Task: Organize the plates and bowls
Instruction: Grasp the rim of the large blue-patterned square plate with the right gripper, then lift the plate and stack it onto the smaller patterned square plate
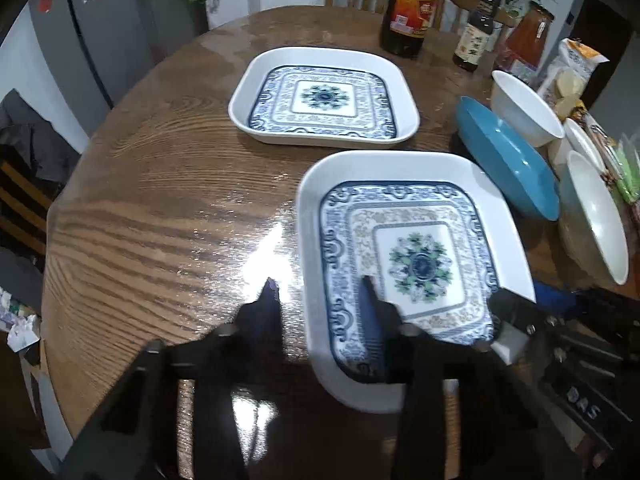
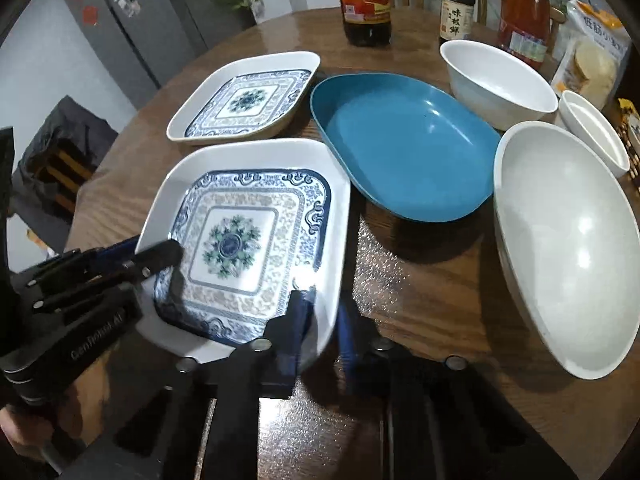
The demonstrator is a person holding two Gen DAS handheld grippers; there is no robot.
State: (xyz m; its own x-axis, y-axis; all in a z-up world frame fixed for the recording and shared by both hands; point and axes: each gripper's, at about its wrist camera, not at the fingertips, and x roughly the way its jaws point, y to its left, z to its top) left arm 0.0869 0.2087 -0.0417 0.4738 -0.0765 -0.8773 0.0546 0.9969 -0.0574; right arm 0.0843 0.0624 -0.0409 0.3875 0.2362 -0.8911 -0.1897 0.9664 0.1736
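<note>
Two square white plates with a blue pattern lie on the round wooden table. The near plate (image 1: 408,264) (image 2: 248,240) sits between both grippers. My left gripper (image 1: 320,292) straddles its left rim, one finger inside and one outside, jaws apart. My right gripper (image 2: 324,304) straddles its right front rim the same way; I cannot tell whether it presses the rim. The far plate (image 1: 324,96) (image 2: 244,96) lies behind. A blue oval dish (image 2: 404,144) (image 1: 508,160), a large white bowl (image 2: 568,248) (image 1: 596,216) and a smaller white bowl (image 2: 496,80) (image 1: 524,108) stand to the right.
A small white dish (image 2: 592,128) stands at the far right. Bottles of sauce (image 2: 368,0) (image 2: 456,4) (image 2: 524,20) and a food packet (image 2: 592,56) line the table's back. A grey fridge (image 2: 132,20) and chairs surround the table (image 1: 160,200).
</note>
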